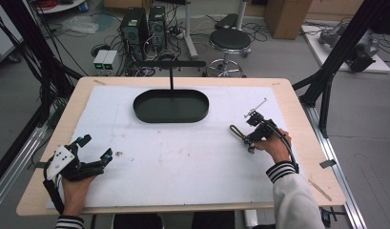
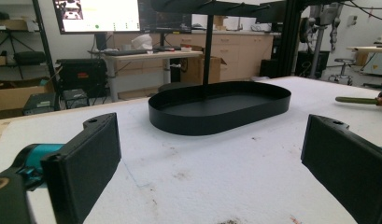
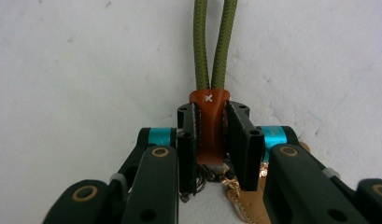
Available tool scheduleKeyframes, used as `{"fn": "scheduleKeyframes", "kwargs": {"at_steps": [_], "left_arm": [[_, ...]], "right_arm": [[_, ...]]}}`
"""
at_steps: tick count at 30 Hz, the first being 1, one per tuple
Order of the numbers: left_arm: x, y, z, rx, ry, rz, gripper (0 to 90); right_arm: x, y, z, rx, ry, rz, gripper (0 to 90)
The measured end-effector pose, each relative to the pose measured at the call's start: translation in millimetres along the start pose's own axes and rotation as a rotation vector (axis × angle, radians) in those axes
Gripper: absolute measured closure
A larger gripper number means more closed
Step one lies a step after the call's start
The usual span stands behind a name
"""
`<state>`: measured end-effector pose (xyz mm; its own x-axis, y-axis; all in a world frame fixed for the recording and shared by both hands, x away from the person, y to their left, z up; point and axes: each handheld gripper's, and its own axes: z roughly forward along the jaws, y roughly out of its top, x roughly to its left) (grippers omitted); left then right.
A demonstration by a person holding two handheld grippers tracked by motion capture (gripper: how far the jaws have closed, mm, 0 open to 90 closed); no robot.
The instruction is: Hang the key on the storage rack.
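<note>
Two hand-held grippers: right (image 3: 211,140) clamps brown tab (image 3: 210,126), seemingly leather; left (image 2: 212,163) gapes wide.

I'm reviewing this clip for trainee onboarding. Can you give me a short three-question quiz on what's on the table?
1. True or false: the left gripper holds something.
2. What does the right gripper clamp: A) the green cord, B) the brown leather tab, C) the tray rim?
3. What rises from the middle of the black tray?

Key: 1. False; its jaws are wide open. 2. B. 3. A thin black post with a crossbar.
</note>
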<state>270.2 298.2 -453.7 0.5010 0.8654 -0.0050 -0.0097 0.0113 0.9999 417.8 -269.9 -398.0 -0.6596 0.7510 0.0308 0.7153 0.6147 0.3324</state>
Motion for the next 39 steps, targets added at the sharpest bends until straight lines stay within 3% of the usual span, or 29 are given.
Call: {"fn": "scheduleKeyframes", "kwargs": {"at_steps": [4, 9, 10, 11, 14, 15, 17, 18, 20, 27, 29, 32, 36, 37, 39], "left_arm": [[-0.1, 0.0, 0.1, 0.0, 0.0, -0.001, 5.3], [0.1, 0.0, -0.1, 0.001, 0.0, 0.0, 5.3], [0.1, 0.0, -0.1, 0.001, 0.0, 0.0, 5.3], [0.1, 0.0, -0.1, -0.001, 0.001, 0.0, 5.3], [0.3, -0.1, -0.1, -0.003, 0.0, -0.001, 5.3], [0.2, -0.1, -0.1, -0.003, 0.001, -0.002, 5.3], [0.3, -0.1, -0.1, -0.003, 0.0, -0.002, 5.3], [0.3, -0.1, -0.1, -0.003, 0.0, -0.002, 5.3], [0.5, 0.0, -0.1, -0.001, -0.001, -0.002, 5.3], [1.5, 0.3, 0.8, 0.009, 0.005, -0.016, 5.3], [2.4, 0.3, 0.8, 0.007, 0.007, -0.028, 5.3], [2.3, 0.3, 0.8, 0.008, 0.008, -0.027, 5.3], [1.9, 0.2, 0.9, 0.006, 0.007, -0.022, 5.3], [2.1, 0.3, 0.6, 0.007, 0.007, -0.019, 5.3], [2.0, 0.3, 0.7, 0.006, 0.007, -0.019, 5.3]], "right_arm": [[0.5, 0.2, -4.3, -0.032, 0.0, -0.007, 74.9], [2.1, 2.7, -14.0, -0.146, 0.023, -0.02, 74.9], [2.1, 2.7, -14.0, -0.146, 0.023, -0.02, 74.9], [1.5, 4.5, -18.6, -0.187, 0.038, -0.016, 74.8], [1.3, 6.2, -22.0, -0.225, 0.048, -0.014, 74.9], [1.8, 8.4, -26.2, -0.273, 0.049, -0.013, 74.9], [2.1, 10.7, -30.5, -0.323, 0.07, -0.003, 74.9], [2.1, 10.7, -30.5, -0.323, 0.07, -0.003, 74.9], [3.0, 16.2, -36.8, -0.386, 0.082, 0.0, 74.9], [5.1, 29.4, -46.3, -0.48, 0.093, 0.013, 74.8], [9.8, 39.1, -52.3, -0.54, 0.082, -0.017, 74.8], [14.5, 48.2, -56.5, -0.585, 0.076, -0.03, 74.8], [18.0, 56.4, -60.0, -0.621, 0.072, -0.026, 74.8], [19.6, 62.0, -61.7, -0.655, 0.066, -0.029, 74.8], [20.3, 64.0, -62.3, -0.658, 0.062, -0.028, 74.8]]}}
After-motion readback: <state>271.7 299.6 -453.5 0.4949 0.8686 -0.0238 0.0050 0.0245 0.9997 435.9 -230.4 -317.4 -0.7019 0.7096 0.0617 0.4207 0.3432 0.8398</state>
